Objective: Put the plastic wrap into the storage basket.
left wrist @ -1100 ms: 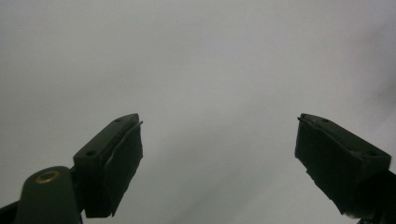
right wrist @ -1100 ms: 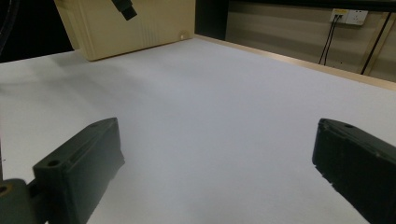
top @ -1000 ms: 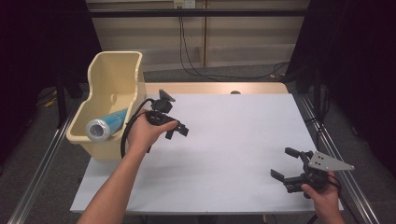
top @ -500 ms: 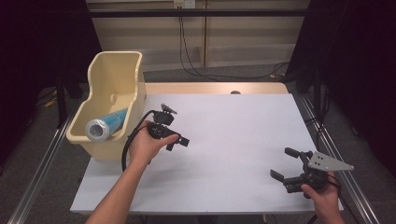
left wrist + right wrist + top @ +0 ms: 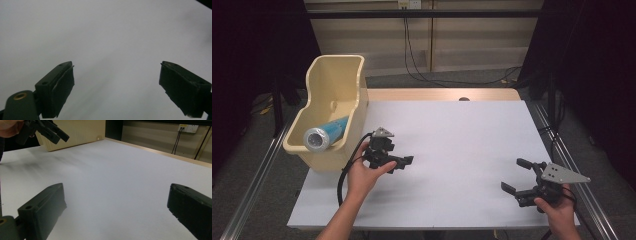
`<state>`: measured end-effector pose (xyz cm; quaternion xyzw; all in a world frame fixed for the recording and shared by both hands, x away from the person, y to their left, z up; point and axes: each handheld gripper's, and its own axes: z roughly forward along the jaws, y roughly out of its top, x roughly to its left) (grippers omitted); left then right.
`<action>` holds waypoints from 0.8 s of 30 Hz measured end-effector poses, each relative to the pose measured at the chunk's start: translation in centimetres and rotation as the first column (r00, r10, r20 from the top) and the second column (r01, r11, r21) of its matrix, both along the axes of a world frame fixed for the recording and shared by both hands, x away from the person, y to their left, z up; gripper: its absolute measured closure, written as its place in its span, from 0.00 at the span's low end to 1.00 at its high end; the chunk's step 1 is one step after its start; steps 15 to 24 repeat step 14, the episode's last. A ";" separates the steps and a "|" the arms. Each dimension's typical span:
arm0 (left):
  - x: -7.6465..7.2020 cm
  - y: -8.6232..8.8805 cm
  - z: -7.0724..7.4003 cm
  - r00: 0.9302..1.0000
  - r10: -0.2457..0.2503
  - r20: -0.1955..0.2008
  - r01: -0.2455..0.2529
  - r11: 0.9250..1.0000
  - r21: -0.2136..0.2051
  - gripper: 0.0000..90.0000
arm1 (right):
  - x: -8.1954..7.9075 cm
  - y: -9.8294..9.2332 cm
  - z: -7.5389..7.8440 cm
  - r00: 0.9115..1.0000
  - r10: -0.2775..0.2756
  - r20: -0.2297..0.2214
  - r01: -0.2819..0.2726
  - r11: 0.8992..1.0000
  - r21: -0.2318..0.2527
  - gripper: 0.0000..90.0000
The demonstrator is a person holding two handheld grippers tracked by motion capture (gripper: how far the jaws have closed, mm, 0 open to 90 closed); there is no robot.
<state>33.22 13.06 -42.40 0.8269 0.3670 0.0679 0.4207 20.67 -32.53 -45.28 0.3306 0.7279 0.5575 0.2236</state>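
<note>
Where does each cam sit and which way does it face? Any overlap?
High view: above the person's side, facing forward and down on the table; both forearms, left gripper, right gripper.
Left gripper view: rides that gripper, faces bare tabletop; open fingers.
Right gripper view: low across the table toward the bin; own fingers.
Shared: bin, left gripper.

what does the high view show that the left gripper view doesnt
High view alone: the cream bin at the table's left edge with a blue can lying in it, the person's left hand holding the left claw, and the right claw open near the table's right front corner.

Left gripper view alone: a close look at the left claw's black pads, standing apart with nothing between them.

Both: the white table top and the left claw, whose jaws have just been opening.
</note>
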 end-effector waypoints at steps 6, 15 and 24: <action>-1.7 0.7 -0.8 0.985 -0.020 0.171 0.025 0.999 -0.027 0.14 | 0.0 0.1 0.0 1.000 0.000 0.000 0.000 1.000 -0.006 0.01; -2.0 1.0 -1.2 0.981 -0.010 0.194 0.026 0.996 -0.081 0.13 | -0.1 0.1 0.0 1.000 0.000 0.000 0.000 1.000 -0.009 0.01; -2.0 1.0 -1.2 0.981 -0.010 0.194 0.026 0.996 -0.081 0.13 | -0.1 0.1 0.0 1.000 0.000 0.000 0.000 1.000 -0.009 0.01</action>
